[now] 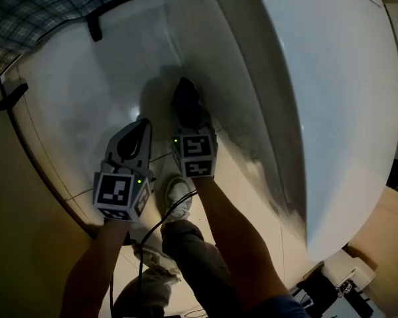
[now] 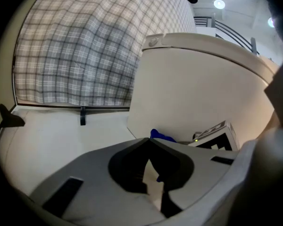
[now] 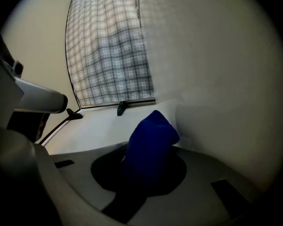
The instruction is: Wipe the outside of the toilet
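From above, the big white toilet (image 1: 331, 98) fills the right side. The right gripper (image 1: 191, 119) is low down beside it, close to the floor (image 1: 66, 98). It pinches a dark blue cloth (image 1: 184, 95), and the cloth sits right against the bottom of the toilet's side. The left gripper (image 1: 143, 123) is just beside the right one, on its left, and a bit farther from the toilet. A white shoe (image 1: 178, 197) stands on the floor under the two grippers. Checked fabric (image 1: 33, 8) shows in the top left corner, and two black clips (image 1: 93, 26) sit along the floor's edge.

In the left gripper view, the two gray jaws are pressed together at their tips and hold nothing. Just past the tips peeks a small bit of the blue cloth (image 2: 162, 136). Next to it is the black and white cube (image 2: 218, 136) of the right gripper. The toilet (image 2: 198, 84) stands tall behind them, with the checked fabric (image 2: 75, 55) to its left.

In the right gripper view, the blue cloth (image 3: 152, 140) sticks up from between the jaws, which are clamped on it. Its top corner looks to touch the white toilet (image 3: 221, 79) on the right. The checked fabric (image 3: 108, 55) hangs at the back, and part of the left gripper (image 3: 37, 99) shows at the left edge.
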A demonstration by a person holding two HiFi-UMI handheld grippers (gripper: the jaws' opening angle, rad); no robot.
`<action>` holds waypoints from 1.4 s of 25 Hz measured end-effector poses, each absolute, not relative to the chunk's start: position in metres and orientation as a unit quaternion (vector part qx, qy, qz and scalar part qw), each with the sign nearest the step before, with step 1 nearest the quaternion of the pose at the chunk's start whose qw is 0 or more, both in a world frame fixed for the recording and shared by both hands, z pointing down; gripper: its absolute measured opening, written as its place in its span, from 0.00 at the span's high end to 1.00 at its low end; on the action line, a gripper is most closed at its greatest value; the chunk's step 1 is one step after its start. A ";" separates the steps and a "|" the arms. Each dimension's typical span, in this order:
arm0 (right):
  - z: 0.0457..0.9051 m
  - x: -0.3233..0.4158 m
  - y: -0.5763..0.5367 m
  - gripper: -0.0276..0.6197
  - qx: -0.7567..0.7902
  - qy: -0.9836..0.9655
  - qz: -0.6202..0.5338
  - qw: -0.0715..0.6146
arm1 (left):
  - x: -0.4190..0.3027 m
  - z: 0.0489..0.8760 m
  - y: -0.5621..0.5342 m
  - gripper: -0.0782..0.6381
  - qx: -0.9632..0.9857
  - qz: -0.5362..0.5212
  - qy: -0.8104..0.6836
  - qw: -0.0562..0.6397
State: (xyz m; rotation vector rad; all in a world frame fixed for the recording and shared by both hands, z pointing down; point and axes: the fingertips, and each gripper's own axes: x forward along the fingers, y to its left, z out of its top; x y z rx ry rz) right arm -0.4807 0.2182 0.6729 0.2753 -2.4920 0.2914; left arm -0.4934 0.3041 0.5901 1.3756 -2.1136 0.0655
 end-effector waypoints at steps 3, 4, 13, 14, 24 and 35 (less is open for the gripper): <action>0.671 -0.409 0.233 0.86 0.147 -0.928 0.127 0.317 | -0.446 0.578 0.315 0.87 0.552 0.037 -0.776 0.304; 0.669 -0.386 0.238 0.86 0.160 -0.923 0.133 0.323 | -0.430 0.574 0.319 0.87 0.560 0.040 -0.769 0.305; 0.623 -0.267 0.258 0.86 0.216 -0.912 0.141 0.318 | -0.339 0.529 0.344 0.87 0.605 0.072 -0.738 0.290; 0.604 -0.261 0.261 0.86 0.217 -0.914 0.143 0.311 | -0.335 0.513 0.348 0.87 0.604 0.071 -0.742 0.284; 0.306 -0.213 0.306 0.86 0.159 -0.955 0.116 0.220 | -0.319 0.242 0.389 0.87 0.590 0.064 -0.777 0.211; 0.029 -0.141 0.288 0.86 0.068 -0.984 0.112 0.124 | -0.239 -0.021 0.374 0.87 0.544 0.038 -0.834 0.081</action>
